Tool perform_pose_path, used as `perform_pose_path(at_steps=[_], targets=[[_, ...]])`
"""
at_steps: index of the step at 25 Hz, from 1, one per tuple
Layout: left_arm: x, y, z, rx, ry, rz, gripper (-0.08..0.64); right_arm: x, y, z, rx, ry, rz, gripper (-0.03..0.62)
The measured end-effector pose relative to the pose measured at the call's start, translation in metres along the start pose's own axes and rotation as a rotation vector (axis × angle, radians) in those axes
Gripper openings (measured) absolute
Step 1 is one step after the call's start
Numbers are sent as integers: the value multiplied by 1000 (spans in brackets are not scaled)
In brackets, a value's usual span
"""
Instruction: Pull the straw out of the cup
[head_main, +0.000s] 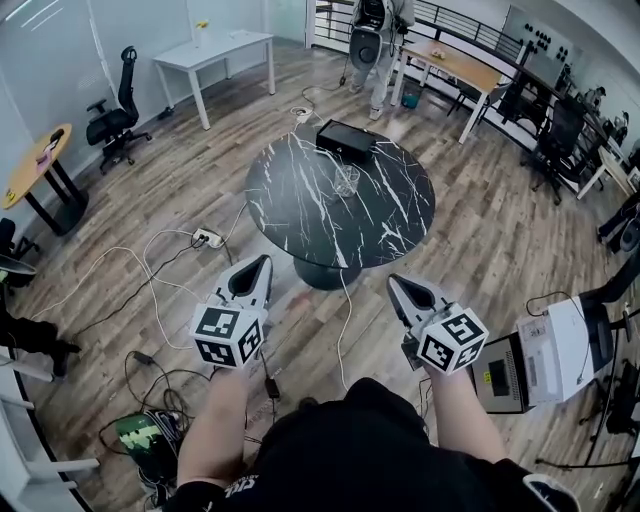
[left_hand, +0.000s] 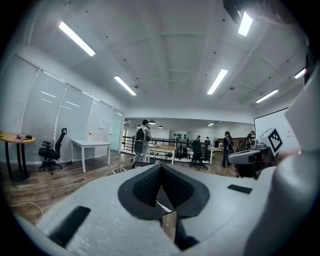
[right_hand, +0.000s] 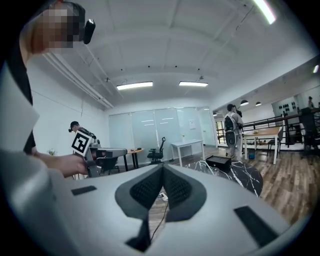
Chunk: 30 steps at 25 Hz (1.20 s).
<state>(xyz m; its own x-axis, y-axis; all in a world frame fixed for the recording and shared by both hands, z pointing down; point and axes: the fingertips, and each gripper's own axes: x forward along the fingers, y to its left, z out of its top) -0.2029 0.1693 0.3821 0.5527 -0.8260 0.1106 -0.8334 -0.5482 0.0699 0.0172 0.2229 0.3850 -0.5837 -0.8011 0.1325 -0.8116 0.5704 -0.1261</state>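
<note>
Frankly, the straw is proving too small to make out. The clear glass cup (head_main: 347, 180) is showing only as a faint outline in the head view, and neither gripper view is showing it at all. The left gripper (head_main: 262, 262) is blocking most of its own view with its pale body, leaving only a sliver of marble visible below the jaws. The person's forearms are being cut off by a black shirt at the bottom edge.

Both pairs of jaws are pressing tip to tip, clenched on nothing, on the left gripper and on the right gripper (head_main: 393, 282) alike.

The cup is sitting near the middle of the round black marble table (head_main: 300, 205), just in front of a flat black box (head_main: 346, 139). From left to right, the room is showing:

- 1 round yellow-topped table (head_main: 38, 160), cut by the frame edge
- 1 black office chair (head_main: 113, 118)
- 1 white rectangular table (head_main: 215, 50)
- a standing person (head_main: 378, 40)
- a long wooden desk (head_main: 455, 62)
- a white machine (head_main: 560, 350)

Loose cables (head_main: 150, 270) are trailing over the wooden plank floor (head_main: 480, 250) at the left.

The cup is standing well in from the table's rim, with bare marble all round it. The 2 grippers are hanging short of the near rim, well apart from the cup.
</note>
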Motion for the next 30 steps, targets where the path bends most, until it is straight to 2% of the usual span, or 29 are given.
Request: perform_pose_path(at_steps=[5,14,30], targets=[[9,6,-10,-16,13,-14,11,9,-1,-14,11,42,-1,6],[58,10,-17,-25,51,-34,11,37,-44,-17,61,52,12,6],[216,17,-15,-14,142,-52,11,110,-180,-20,150,74,51,6]])
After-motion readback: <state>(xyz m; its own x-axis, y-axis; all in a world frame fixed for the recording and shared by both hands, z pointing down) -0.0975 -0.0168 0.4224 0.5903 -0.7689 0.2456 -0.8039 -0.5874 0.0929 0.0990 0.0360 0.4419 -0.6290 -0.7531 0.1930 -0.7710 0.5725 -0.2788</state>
